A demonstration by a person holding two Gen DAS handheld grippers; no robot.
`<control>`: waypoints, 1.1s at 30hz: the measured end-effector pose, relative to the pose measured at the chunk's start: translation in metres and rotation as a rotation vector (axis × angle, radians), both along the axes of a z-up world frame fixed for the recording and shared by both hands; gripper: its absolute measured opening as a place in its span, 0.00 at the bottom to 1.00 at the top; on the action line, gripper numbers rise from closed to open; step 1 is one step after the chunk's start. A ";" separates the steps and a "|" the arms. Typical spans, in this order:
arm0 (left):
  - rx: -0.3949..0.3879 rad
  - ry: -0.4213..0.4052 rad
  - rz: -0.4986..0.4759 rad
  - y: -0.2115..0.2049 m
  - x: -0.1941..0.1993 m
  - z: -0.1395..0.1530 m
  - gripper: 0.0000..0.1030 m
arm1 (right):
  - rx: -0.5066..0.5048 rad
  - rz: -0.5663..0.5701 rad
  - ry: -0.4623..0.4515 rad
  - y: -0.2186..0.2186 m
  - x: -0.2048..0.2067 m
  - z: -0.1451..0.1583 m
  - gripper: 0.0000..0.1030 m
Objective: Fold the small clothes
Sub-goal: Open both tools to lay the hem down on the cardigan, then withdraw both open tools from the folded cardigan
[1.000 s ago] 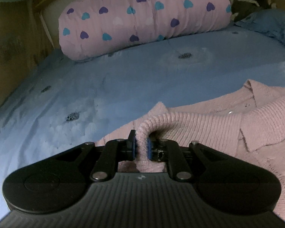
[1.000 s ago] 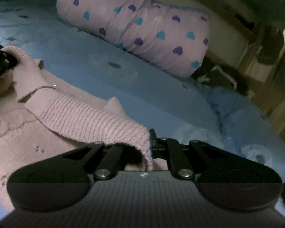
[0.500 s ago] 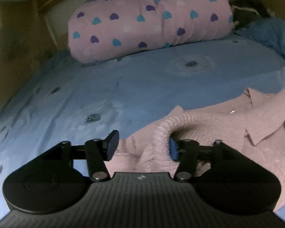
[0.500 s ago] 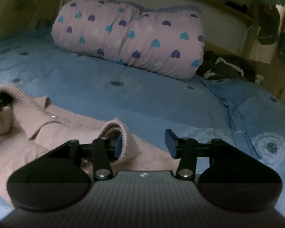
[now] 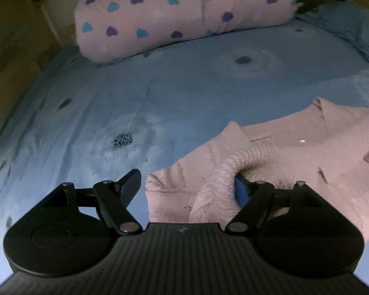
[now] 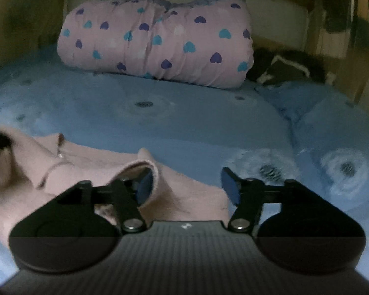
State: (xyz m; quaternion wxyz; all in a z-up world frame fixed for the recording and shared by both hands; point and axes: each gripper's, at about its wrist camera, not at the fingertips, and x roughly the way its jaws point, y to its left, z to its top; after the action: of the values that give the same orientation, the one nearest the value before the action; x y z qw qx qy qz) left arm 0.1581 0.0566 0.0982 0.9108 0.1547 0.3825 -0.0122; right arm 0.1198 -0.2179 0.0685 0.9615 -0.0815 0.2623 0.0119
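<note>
A small pink knitted cardigan (image 5: pixel 295 147) lies on the blue bedspread (image 5: pixel 160 93), its sleeves folded in over the body. My left gripper (image 5: pixel 187 186) has its jaws opening wide; a ribbed sleeve cuff (image 5: pixel 216 186) lies loose between them, draped against the right pad. In the right wrist view the same cardigan (image 6: pixel 69 172) fills the lower left. My right gripper (image 6: pixel 187 186) is opening too, and the other cuff (image 6: pixel 145 169) curls over its left pad without being pinched.
A pink pillow with blue and purple hearts (image 6: pixel 157 39) lies at the head of the bed against a wooden headboard (image 6: pixel 278 2). A dark garment (image 6: pixel 285 66) and a rumpled blue quilt (image 6: pixel 332 113) sit at the right.
Both grippers were shut on the sleeve cuffs a second ago; they have let go, spread their jaws and risen slightly. The cuffs have dropped onto the cardigan.
</note>
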 end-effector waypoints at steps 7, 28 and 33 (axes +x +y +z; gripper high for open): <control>-0.018 -0.071 0.011 -0.005 -0.026 0.025 0.89 | 0.026 0.100 -0.003 0.000 -0.015 0.027 0.67; -0.029 -0.135 -0.111 -0.023 -0.114 0.031 0.89 | -0.170 0.354 0.042 0.009 -0.052 0.019 0.67; 0.076 -0.120 -0.186 -0.043 -0.107 -0.003 0.89 | -0.175 0.369 0.052 0.009 -0.048 0.002 0.67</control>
State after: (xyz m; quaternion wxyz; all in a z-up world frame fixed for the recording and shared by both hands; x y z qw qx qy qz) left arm 0.0510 0.0138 0.0954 0.9204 0.2246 0.3116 -0.0730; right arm 0.0718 -0.2087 0.0709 0.9250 -0.2113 0.2677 0.1673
